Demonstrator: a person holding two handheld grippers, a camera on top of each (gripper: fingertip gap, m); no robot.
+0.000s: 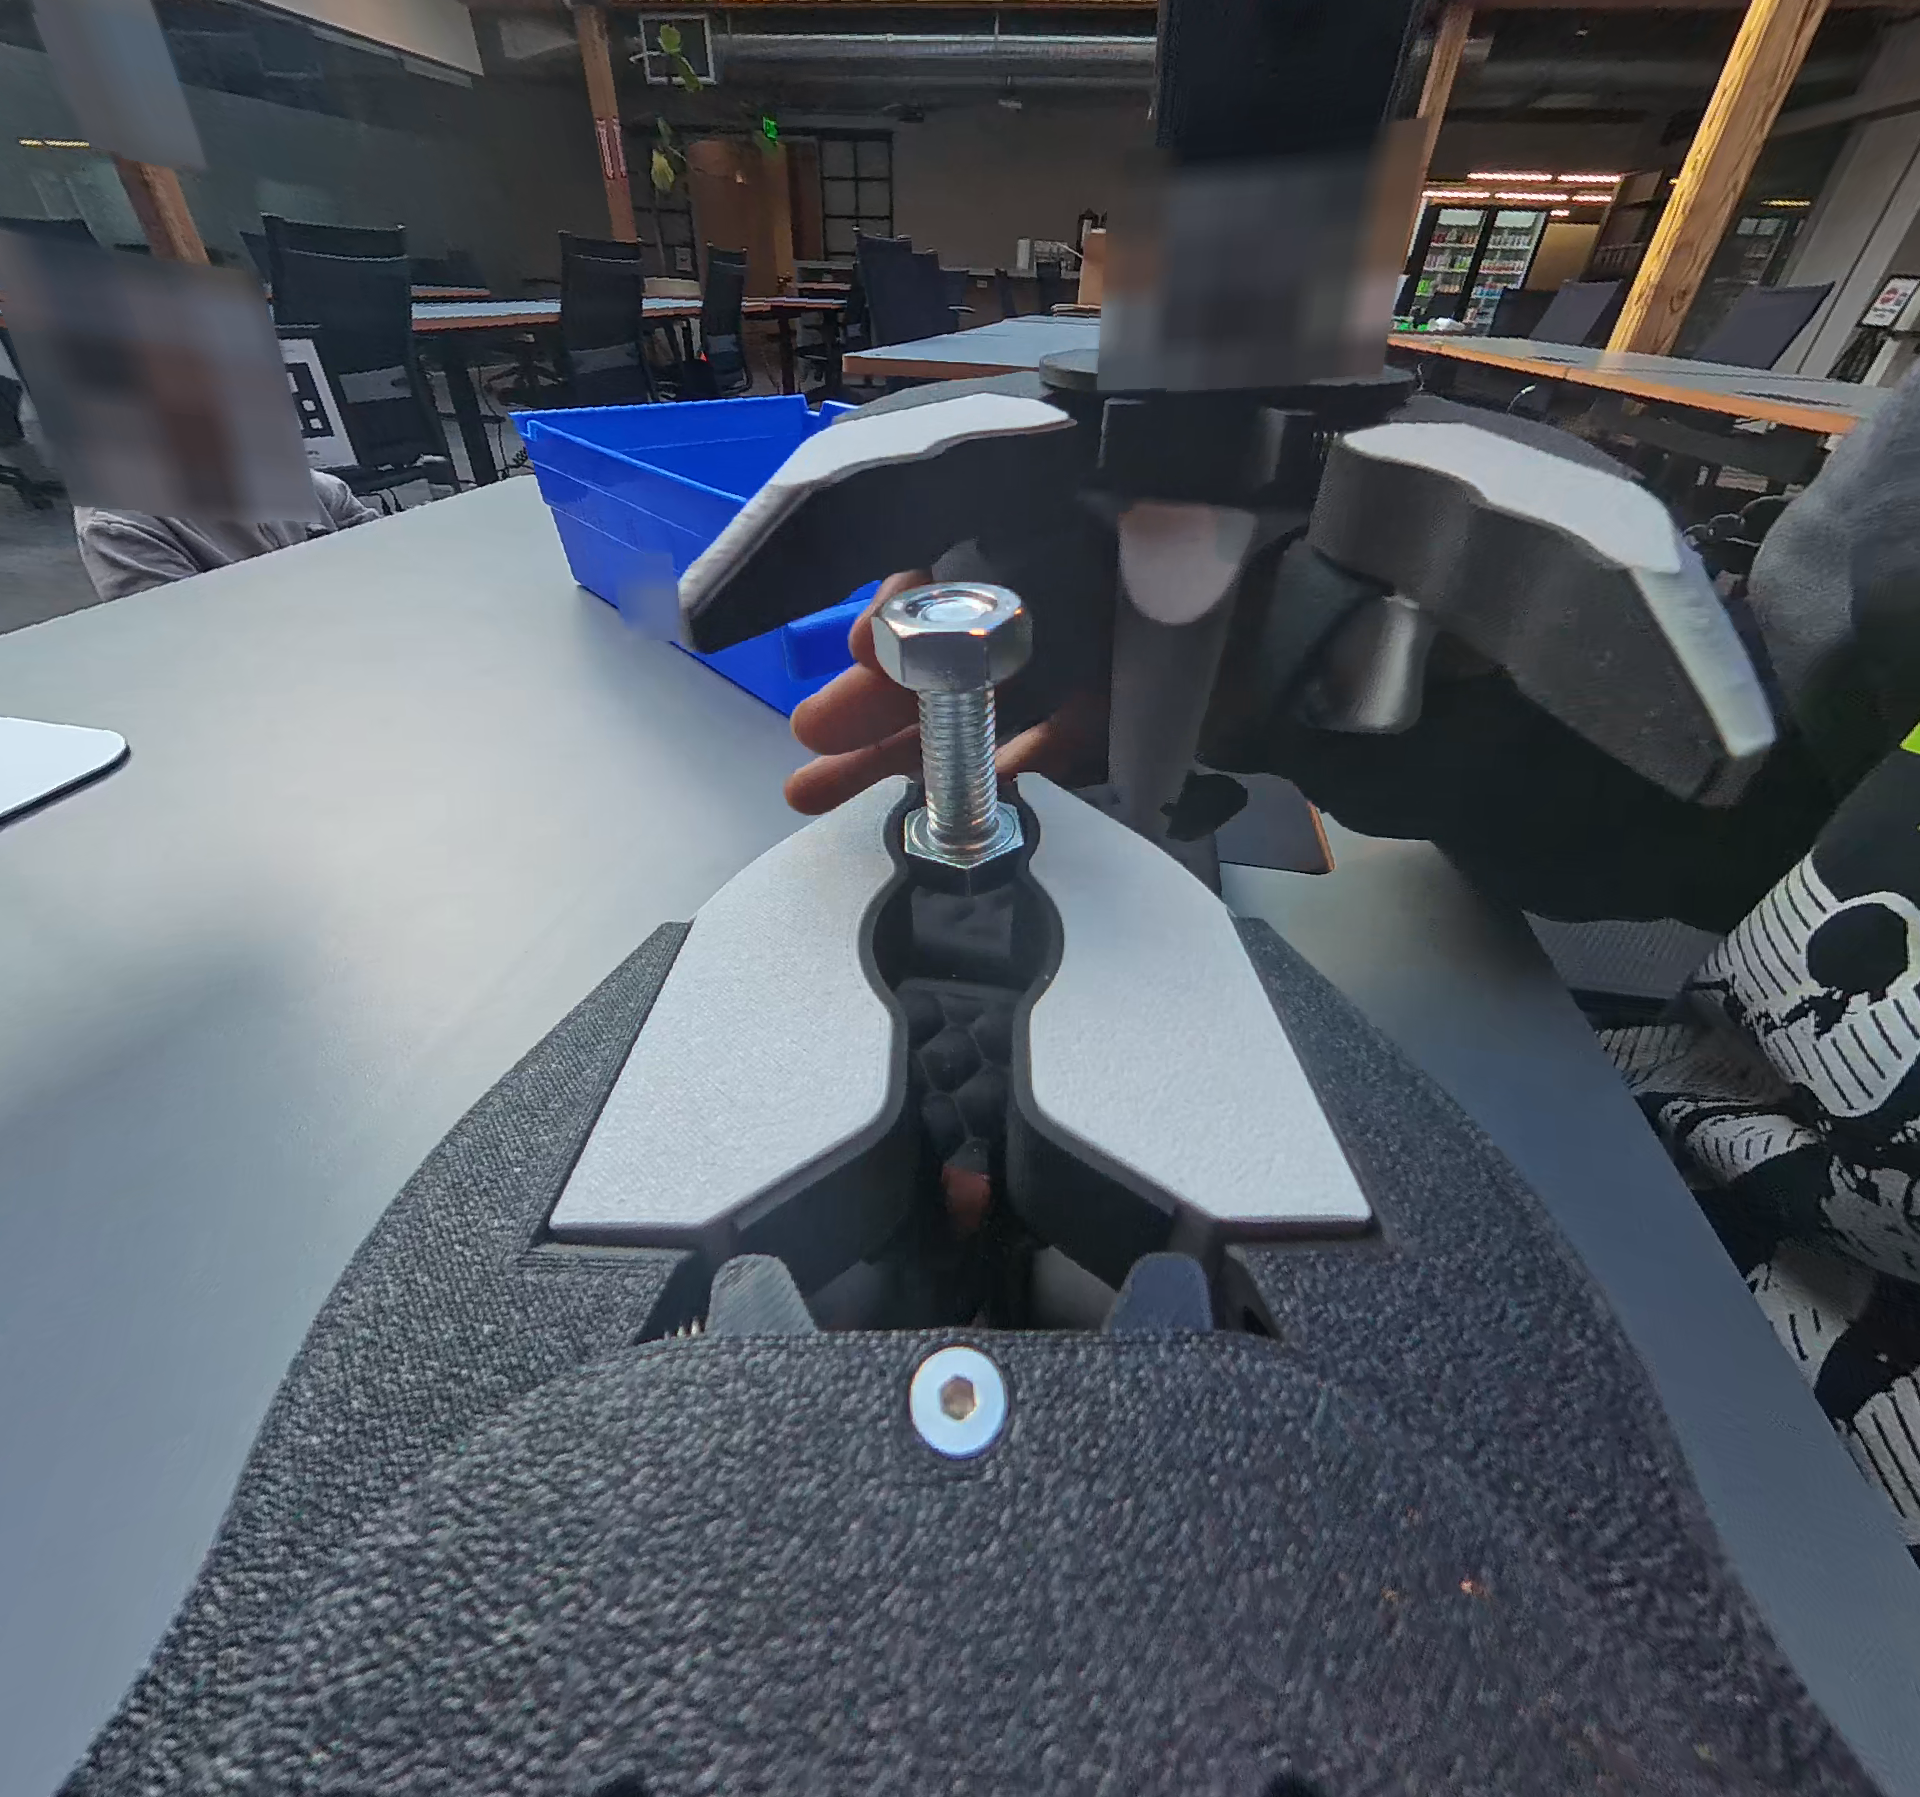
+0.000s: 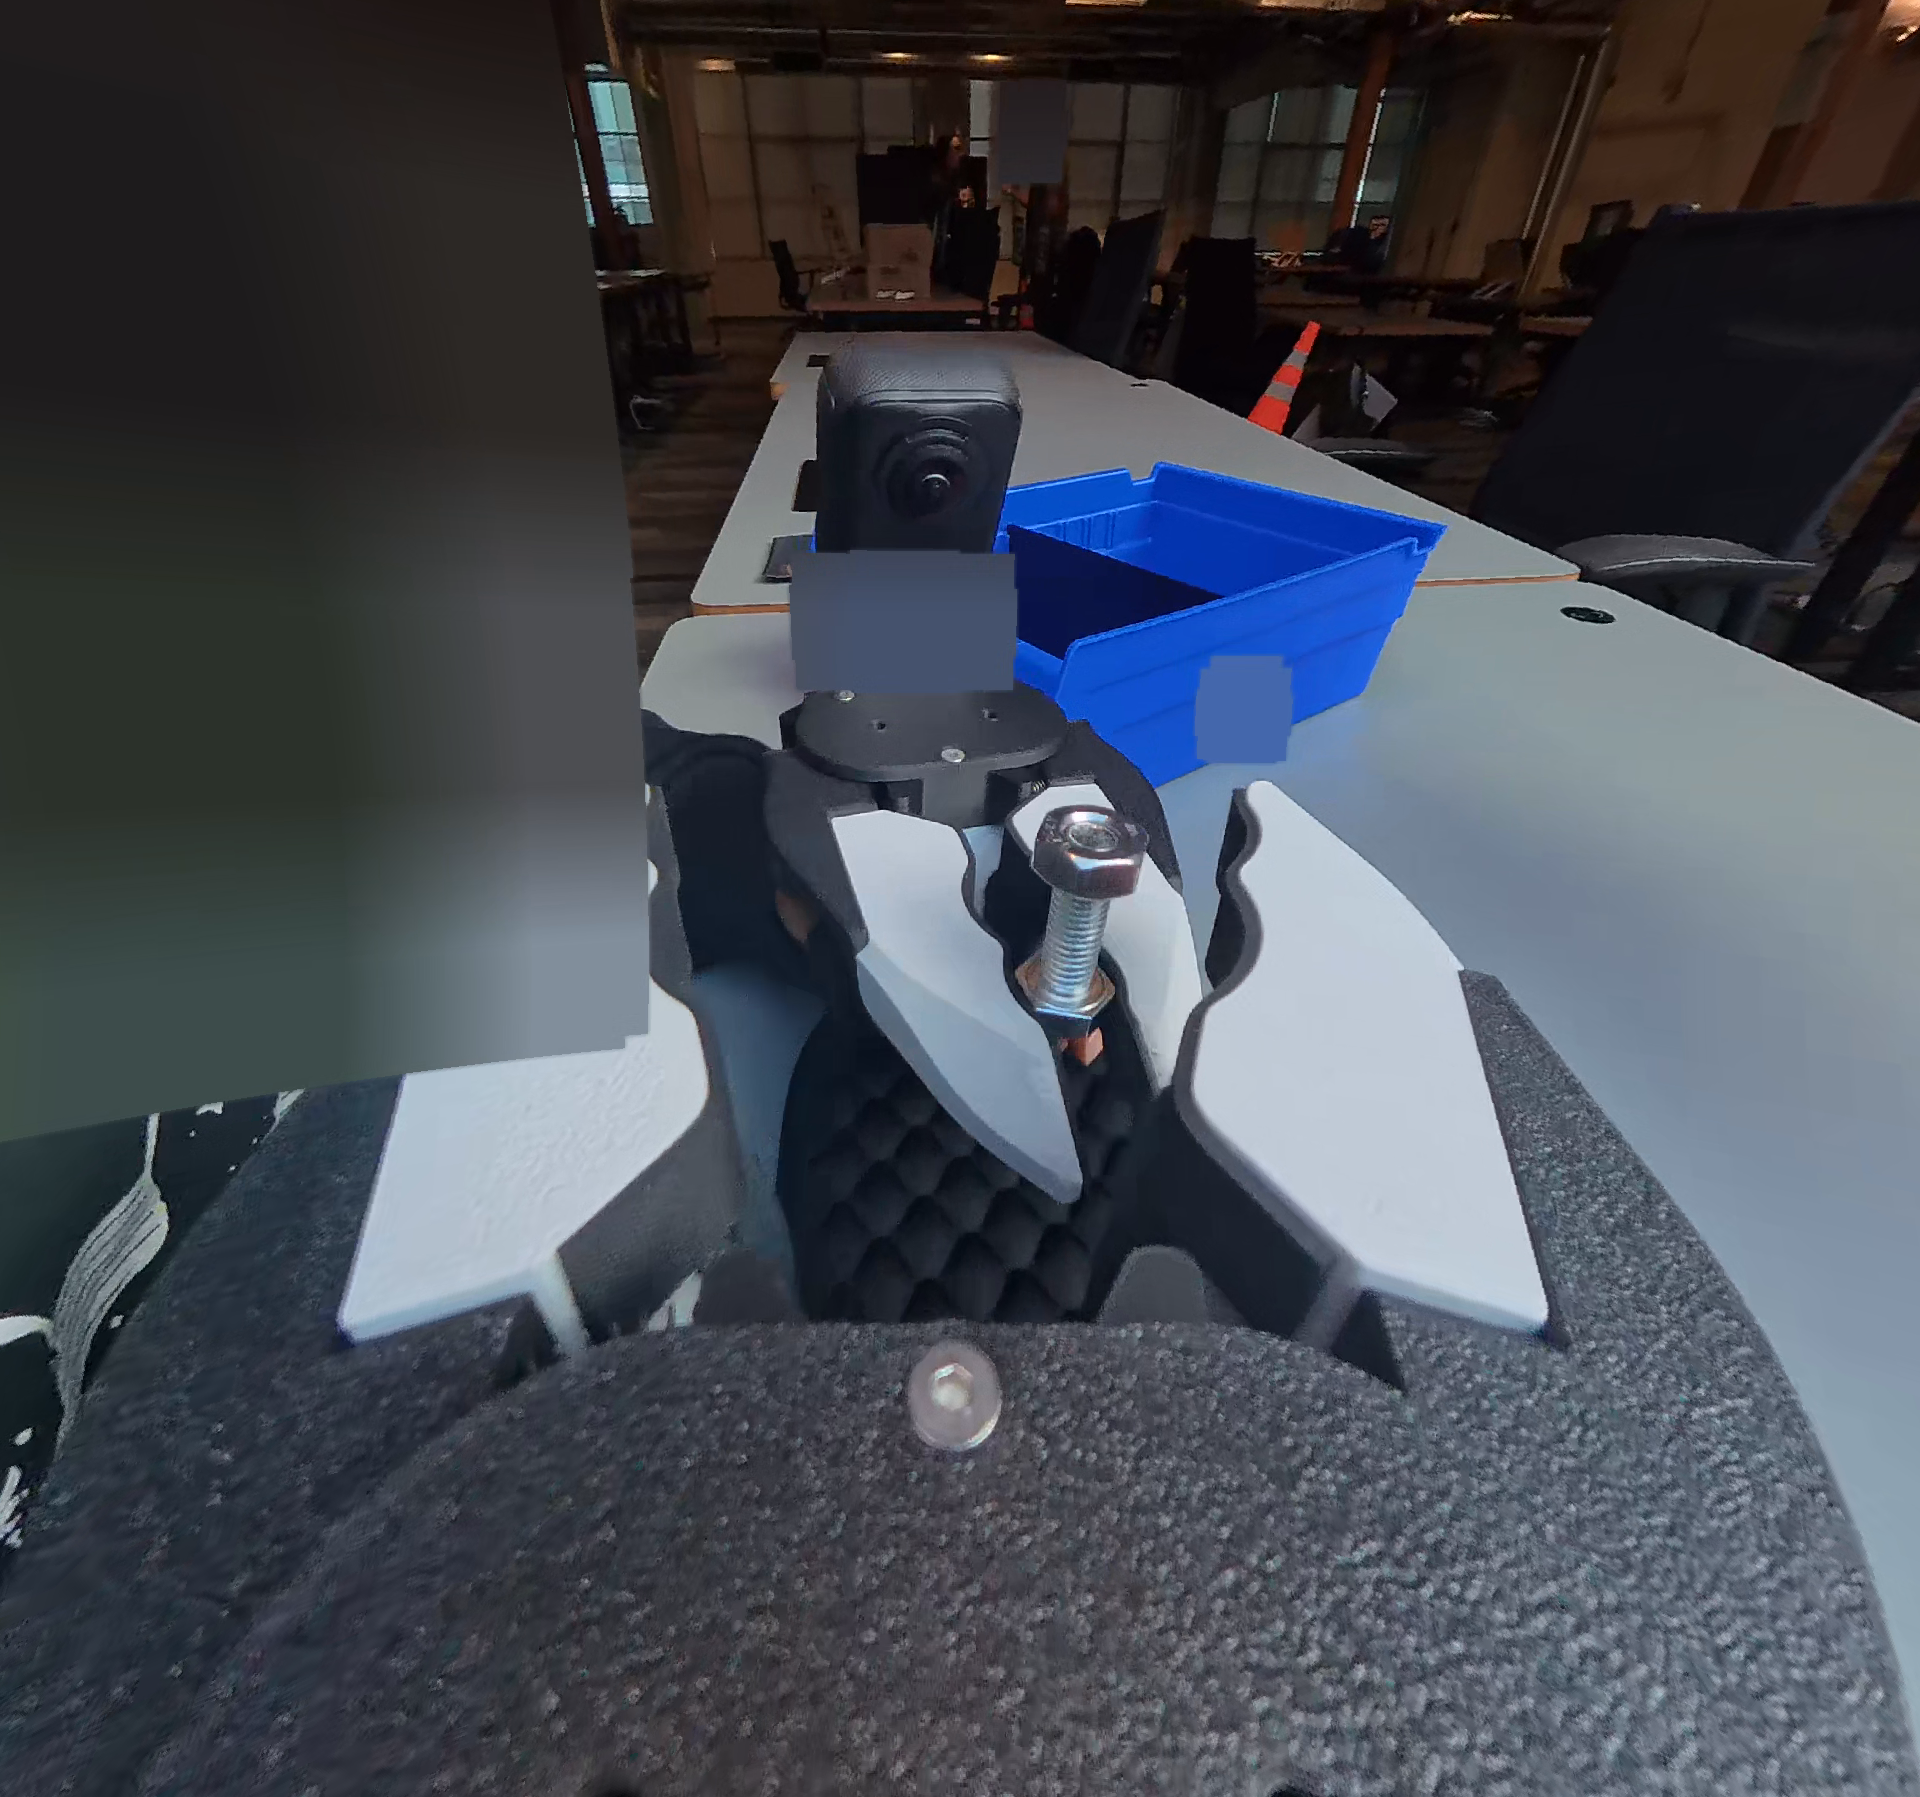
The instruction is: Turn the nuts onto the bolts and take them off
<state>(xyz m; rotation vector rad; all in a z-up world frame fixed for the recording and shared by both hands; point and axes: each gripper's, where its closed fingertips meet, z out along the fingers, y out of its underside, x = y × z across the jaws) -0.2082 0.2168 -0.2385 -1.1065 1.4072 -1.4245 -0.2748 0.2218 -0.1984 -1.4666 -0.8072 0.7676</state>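
While the left gripper [image 1: 961, 848] pinches the nut [image 1: 968, 838], bolt [image 1: 956, 708] upright above the desk [image 1: 364, 760], the right gripper [image 2: 1195, 916] gapes empty; take the hard, slick steel head by its flats.

1 bolt [image 1: 954, 698], 1 nut [image 1: 968, 838] on it, at 12 o'clock from frame centre. 2 grippers: left gripper [image 1: 968, 848], right gripper [image 1: 1195, 604]. 1 blue bin [image 1: 634, 500] at 10 o'clock. 1 grey table [image 1: 364, 760]. 1 camera [image 2: 914, 459].

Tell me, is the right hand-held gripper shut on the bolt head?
No, the right hand-held gripper stands open around the bolt, touching nothing.
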